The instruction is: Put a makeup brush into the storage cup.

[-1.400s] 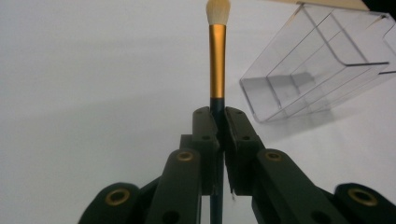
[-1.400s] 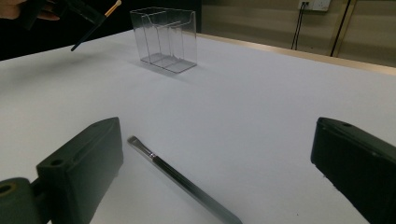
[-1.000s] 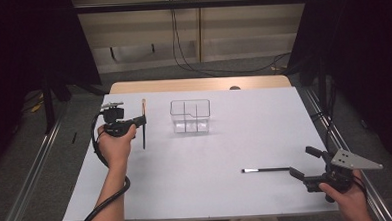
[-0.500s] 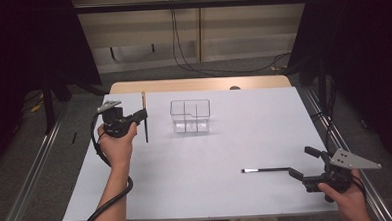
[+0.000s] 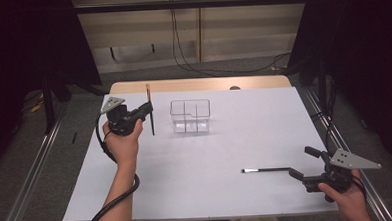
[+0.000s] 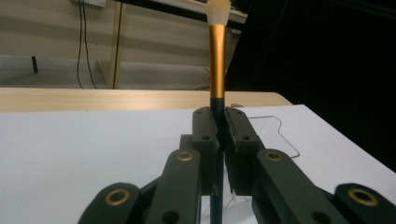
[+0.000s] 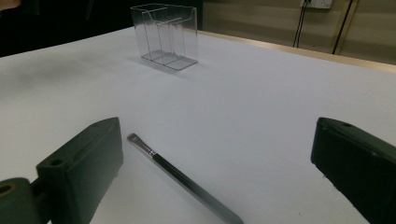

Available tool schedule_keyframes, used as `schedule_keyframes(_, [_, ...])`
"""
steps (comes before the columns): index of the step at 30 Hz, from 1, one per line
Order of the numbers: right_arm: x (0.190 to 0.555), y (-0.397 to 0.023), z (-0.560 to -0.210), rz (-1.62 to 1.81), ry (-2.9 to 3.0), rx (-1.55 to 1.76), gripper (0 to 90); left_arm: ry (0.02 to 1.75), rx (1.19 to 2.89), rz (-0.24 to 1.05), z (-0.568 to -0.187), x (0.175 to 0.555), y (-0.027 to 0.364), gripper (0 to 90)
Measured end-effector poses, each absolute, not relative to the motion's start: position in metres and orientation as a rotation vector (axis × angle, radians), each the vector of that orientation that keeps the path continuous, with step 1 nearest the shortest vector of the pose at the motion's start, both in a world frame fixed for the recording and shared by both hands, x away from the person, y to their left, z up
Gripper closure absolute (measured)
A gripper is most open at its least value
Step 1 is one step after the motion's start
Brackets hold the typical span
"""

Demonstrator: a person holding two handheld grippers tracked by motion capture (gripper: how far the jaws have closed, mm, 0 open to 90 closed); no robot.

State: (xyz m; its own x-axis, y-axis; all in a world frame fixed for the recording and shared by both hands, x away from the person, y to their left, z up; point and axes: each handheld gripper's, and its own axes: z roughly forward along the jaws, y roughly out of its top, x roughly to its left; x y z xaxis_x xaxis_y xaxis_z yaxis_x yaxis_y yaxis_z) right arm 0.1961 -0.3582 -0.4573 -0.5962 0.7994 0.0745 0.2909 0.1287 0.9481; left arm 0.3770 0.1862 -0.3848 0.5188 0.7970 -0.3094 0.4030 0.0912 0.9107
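My left gripper [image 5: 147, 110] is shut on a makeup brush [image 5: 151, 117] and holds it upright above the left side of the white table [image 5: 235, 139]. In the left gripper view its jaws [image 6: 218, 125] clamp the dark handle, and the gold ferrule [image 6: 217, 60] and pale bristles rise above them. A clear plastic organizer [image 5: 190, 115] with compartments stands just right of the held brush. My right gripper [image 5: 302, 162] rests open near the table's front right. A thin black brush [image 5: 264, 170] lies flat just left of it, and in the right gripper view this thin brush [image 7: 182, 179] lies between the wide-apart jaws [image 7: 219, 156], untouched.
A wooden strip [image 5: 198, 84] runs along the table's far edge. Metal rails [image 5: 31, 172] flank the table on the floor, and cables hang at the back wall. The organizer [image 7: 164, 35] stands far off in the right gripper view.
The left gripper has carried the upright brush slightly up and to the right, toward the organizer. The right gripper and the thin brush have stayed put.
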Motion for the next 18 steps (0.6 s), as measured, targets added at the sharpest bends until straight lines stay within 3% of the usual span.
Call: schedule_keyframes(18, [0.196, -0.358, -0.457, 1.475, 1.956, 1.046, 1.9, 0.995, 1.506, 0.381, -0.382, 0.382, 0.161, 83.9])
